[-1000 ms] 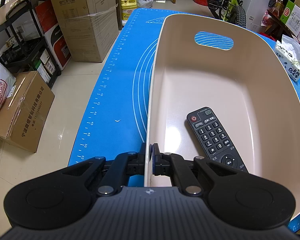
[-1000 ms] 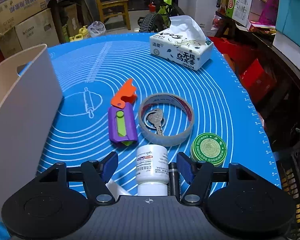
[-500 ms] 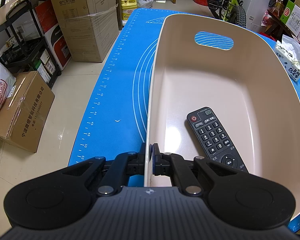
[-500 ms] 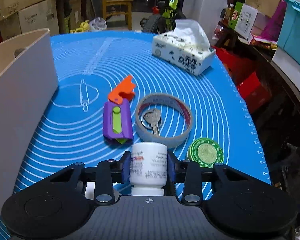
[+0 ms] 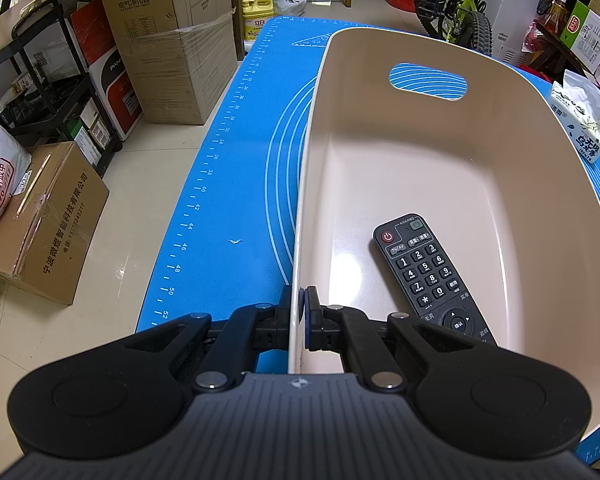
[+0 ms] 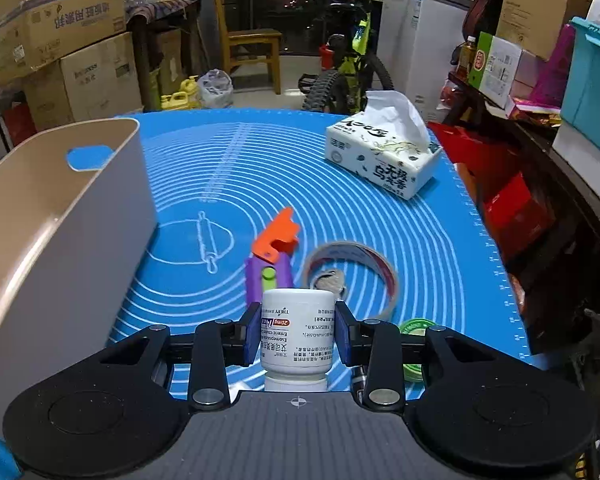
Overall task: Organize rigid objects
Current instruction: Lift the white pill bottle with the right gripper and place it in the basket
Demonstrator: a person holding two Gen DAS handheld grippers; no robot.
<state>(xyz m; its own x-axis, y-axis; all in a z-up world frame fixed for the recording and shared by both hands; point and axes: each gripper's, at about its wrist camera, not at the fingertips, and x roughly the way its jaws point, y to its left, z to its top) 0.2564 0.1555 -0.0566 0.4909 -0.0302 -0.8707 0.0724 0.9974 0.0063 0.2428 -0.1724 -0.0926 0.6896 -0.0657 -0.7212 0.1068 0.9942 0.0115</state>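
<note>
Since a second ago my right gripper [image 6: 298, 334] has gone from standing open around the white medicine bottle [image 6: 297, 330] to clamping it, blue pads flat against both sides of the label, and the bottle has come up off the blue silicone mat [image 6: 380, 208]. The purple and orange toy [image 6: 274, 256], the tape roll [image 6: 352, 270] with a key [image 6: 330, 280] lying inside it, and the green ointment tin [image 6: 416, 328] now sit lower and partly hidden behind the bottle and fingers. Nothing has changed on the left side.

My right gripper tilts downward over the near part of the mat, the bottle held with its cap toward the camera. The tissue pack [image 6: 384, 160] lies well beyond, to the right.

My left gripper [image 5: 298, 322] points steeply down and is pinched shut on the near rim of the beige plastic bin [image 5: 440, 160], one finger outside the wall and one inside. A black remote control [image 5: 428, 276] lies on the bin floor, just beside the inner finger.
</note>
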